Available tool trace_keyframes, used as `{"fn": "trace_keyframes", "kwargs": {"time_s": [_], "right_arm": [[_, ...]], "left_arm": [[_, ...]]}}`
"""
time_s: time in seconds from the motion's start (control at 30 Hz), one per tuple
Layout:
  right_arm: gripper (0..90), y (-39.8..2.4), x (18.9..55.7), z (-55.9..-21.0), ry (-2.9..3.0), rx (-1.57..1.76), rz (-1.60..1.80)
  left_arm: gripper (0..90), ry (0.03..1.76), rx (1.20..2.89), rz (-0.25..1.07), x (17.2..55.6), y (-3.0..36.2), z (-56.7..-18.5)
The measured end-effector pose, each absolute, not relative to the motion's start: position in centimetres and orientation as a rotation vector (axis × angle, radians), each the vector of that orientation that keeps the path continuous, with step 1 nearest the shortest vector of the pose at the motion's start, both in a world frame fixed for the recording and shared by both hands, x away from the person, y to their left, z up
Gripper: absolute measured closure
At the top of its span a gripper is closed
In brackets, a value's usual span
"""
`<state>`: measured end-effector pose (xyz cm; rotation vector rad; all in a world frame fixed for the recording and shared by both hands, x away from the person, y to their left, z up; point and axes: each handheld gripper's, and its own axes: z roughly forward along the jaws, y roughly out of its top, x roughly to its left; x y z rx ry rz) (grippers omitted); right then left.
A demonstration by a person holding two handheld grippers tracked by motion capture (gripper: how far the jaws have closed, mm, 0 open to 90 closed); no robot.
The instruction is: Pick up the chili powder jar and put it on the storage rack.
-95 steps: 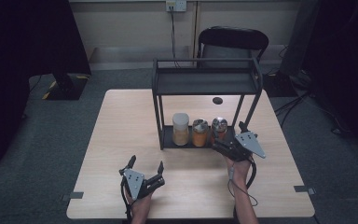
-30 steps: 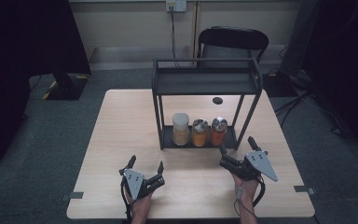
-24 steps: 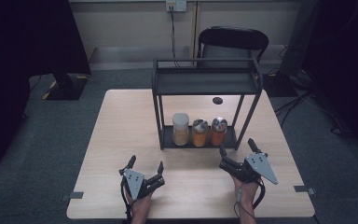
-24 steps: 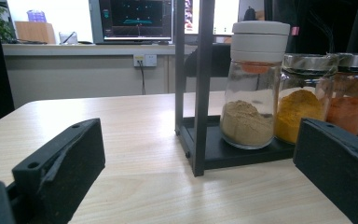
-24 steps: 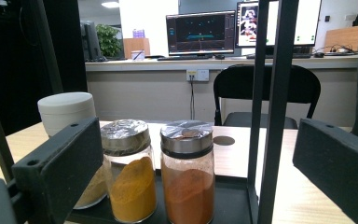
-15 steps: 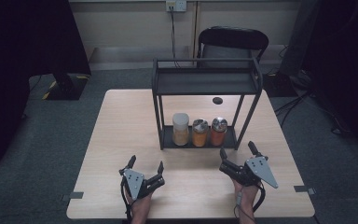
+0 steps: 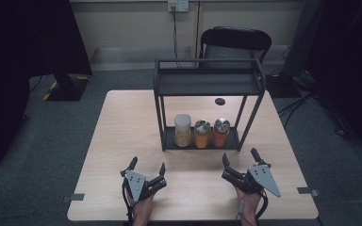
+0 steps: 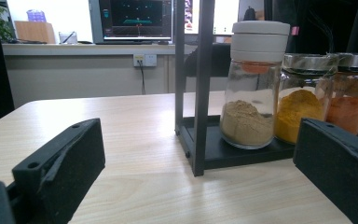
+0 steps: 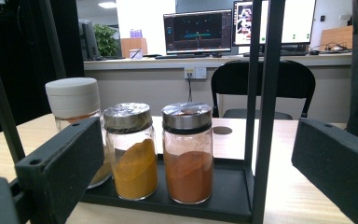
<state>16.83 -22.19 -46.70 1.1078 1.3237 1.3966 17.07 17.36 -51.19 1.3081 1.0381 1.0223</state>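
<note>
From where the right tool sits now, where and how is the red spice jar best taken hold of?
Grip the red spice jar across its straight glass body below the metal lid, coming level from the rack's open front. It stands upright at the row's right end, so the rack post and the yellow jar leave little room for the right tool's jaws.

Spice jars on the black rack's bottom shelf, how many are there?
3, in a row: white-lidded glass jar of tan powder at left, metal-lidded glass jar of yellow powder in the middle, metal-lidded glass jar of red-orange powder at right. None appears hidden.

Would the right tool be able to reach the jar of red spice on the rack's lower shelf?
Probably yes: the right tool is open, facing the red spice jar, with only bare table between; the rack's front post stands just beside it.
</note>
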Motion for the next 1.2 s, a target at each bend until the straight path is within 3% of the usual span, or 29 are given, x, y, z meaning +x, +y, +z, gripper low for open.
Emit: {"fn": "trace_keyframes", "kwargs": {"time_s": [1.2], "right_arm": [[1.6,-22.2,15.4,-49.9,1.364,1.163,1.343]], "left_arm": [[1.5,1.037,1.309,1.022,17.1,17.4,-51.2]]}}
